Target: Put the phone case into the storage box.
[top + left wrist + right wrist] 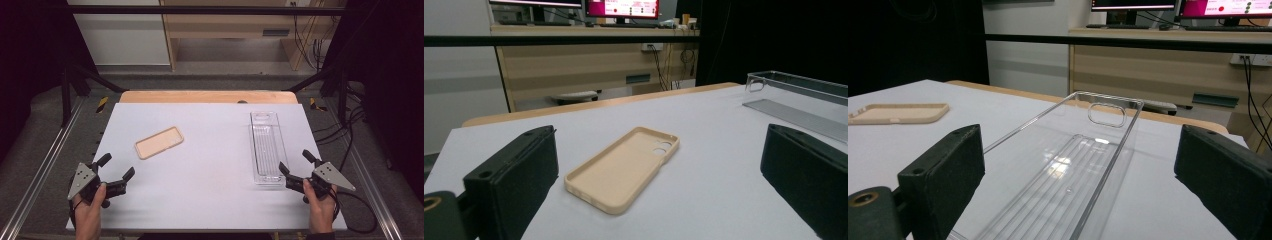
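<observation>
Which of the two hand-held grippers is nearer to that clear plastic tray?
The right. The right hand-held gripper sits at the near end of the clear tray, jaws open and not touching it. The left hand-held gripper is across the table, facing the beige phone case.

Both claws (116, 170) (296, 164) agape, apparently empty

I'm at the table (210, 165), a pale grey-white top with a strip of bare wood along its far edge. Two things lie flat on it. The case (159, 142), beige, sits left of centre, hollow side up and turned at a slant, one short end aimed toward the far right corner; from my left gripper view its camera cutout is at the far end. The tray (266, 147), clear plastic, long and narrow, runs along the right edge, ribbed floor showing, well apart from the case.
</observation>
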`<state>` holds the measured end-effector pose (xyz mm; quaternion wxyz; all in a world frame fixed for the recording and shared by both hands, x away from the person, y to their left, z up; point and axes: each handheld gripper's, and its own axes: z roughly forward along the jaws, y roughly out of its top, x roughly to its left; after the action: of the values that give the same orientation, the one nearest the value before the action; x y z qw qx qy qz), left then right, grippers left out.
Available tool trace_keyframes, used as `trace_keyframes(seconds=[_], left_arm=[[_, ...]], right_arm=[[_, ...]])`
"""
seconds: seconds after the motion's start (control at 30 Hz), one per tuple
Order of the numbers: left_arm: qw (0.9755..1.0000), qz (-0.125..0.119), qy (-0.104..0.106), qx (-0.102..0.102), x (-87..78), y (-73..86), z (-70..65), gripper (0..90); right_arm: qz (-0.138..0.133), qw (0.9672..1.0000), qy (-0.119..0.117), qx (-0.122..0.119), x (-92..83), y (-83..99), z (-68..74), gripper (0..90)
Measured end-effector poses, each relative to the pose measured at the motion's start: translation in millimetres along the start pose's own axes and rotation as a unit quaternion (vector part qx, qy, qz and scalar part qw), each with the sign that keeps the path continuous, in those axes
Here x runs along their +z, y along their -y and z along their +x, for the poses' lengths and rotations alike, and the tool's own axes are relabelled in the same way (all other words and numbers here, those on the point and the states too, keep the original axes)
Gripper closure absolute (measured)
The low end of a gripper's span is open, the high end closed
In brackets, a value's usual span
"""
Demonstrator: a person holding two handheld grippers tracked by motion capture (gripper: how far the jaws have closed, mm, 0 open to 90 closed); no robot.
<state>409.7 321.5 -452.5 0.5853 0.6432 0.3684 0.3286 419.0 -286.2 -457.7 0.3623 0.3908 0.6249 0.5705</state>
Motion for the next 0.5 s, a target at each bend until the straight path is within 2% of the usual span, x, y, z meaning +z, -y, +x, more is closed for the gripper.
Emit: trace_keyframes(seconds=[0.1,0.2,0.23,0.27,0.3,0.37,0.43,0.5], left_arm=[[0.9999,0.009,0.006,-0.003,1.8,-2.0,-4.9,0.9],[0.9991,0.041,0.006,-0.006,10.4,-7.8,-12.9,1.3],[0.9991,0.041,0.006,-0.006,10.4,-7.8,-12.9,1.2],[0.9983,0.058,0.007,0.0,16.2,-12.1,-16.6,1.2],[0.9983,0.058,0.007,0.0,16.2,-12.1,-16.6,1.1],[0.9968,0.077,0.016,0.011,26.3,-16.5,-21.7,1.1],[0.9942,0.103,0.022,0.025,36.0,-19.5,-24.6,1.2],[0.9902,0.13,0.03,0.041,50.3,-23.2,-26.9,1.7]], right_arm=[[0.0,1.0,0.002,0.001,-1.2,0.0,-0.9,6.2],[-0.003,1.0,0.008,0.002,-5.7,-0.3,-3.9,6.0],[-0.003,1.0,0.008,0.002,-5.7,-0.3,-3.9,6.0],[-0.004,0.9999,0.012,0.002,-7.5,-0.1,-5.9,5.9],[-0.004,0.9999,0.012,0.002,-7.5,-0.1,-5.9,5.9],[-0.006,0.9999,0.015,0.004,-7.8,0.1,-7.4,5.8],[-0.004,0.9998,0.017,0.005,-7.1,0.4,-6.9,5.8],[-0.001,0.9999,0.016,-0.002,-6.4,0.6,-5.9,5.7]])
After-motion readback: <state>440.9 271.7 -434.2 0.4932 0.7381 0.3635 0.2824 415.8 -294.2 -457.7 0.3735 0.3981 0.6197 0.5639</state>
